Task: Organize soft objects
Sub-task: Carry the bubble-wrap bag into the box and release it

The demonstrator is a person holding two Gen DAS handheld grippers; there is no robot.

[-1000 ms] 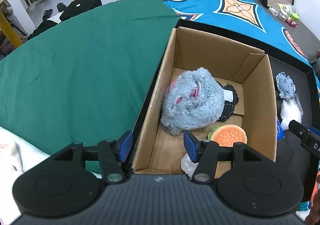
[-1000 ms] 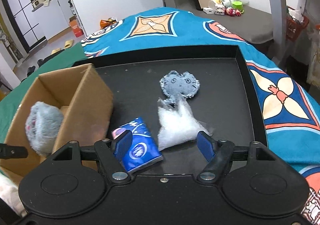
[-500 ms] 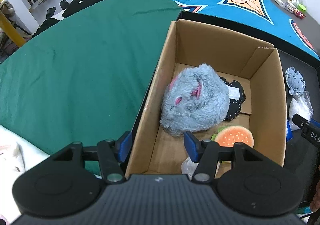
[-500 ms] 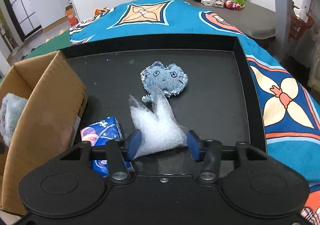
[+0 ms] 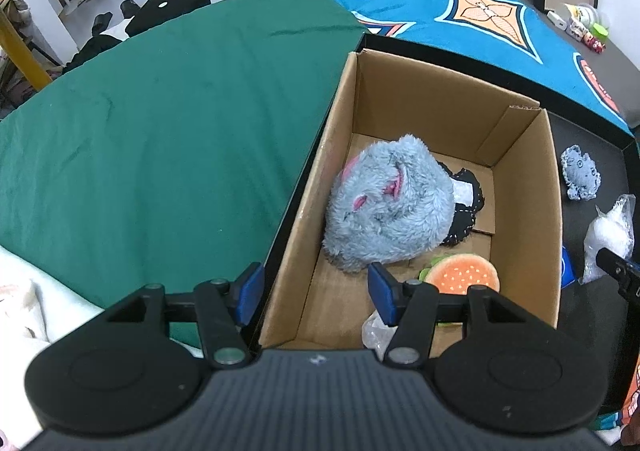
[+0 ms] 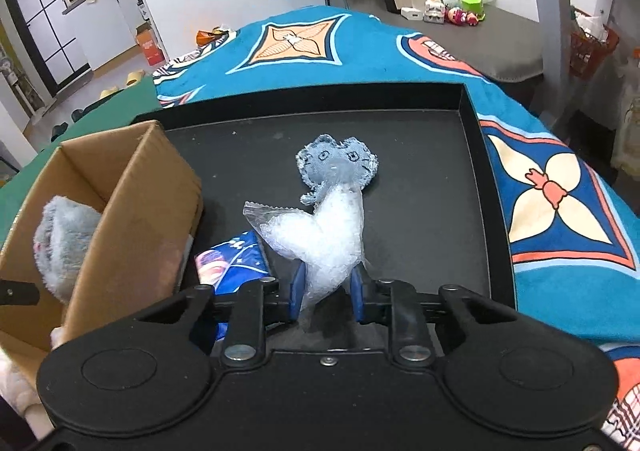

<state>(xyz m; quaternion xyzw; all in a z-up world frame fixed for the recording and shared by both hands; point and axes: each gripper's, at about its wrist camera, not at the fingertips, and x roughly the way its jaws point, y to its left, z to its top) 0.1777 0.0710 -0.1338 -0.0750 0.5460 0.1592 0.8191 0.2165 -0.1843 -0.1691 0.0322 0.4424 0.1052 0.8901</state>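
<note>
Our right hand-held gripper [image 6: 326,287] has just been closing and now pinches the bag [image 6: 320,239] at the tray's [image 6: 420,187] near edge. Box [image 6: 132,203] lies left, nearer our left hand-held gripper [image 5: 312,293], which hangs released, straddling the box wall.

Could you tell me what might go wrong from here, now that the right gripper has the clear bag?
1. The right gripper, whose jaws have just been closing, pinches only the near end of the clear plastic bag of white filling; it may slip out.
2. The bag's far tip overlaps the blue denim plush, so lifting may drag it.
3. The brown cardboard box is already crowded by the grey furry plush.
</note>
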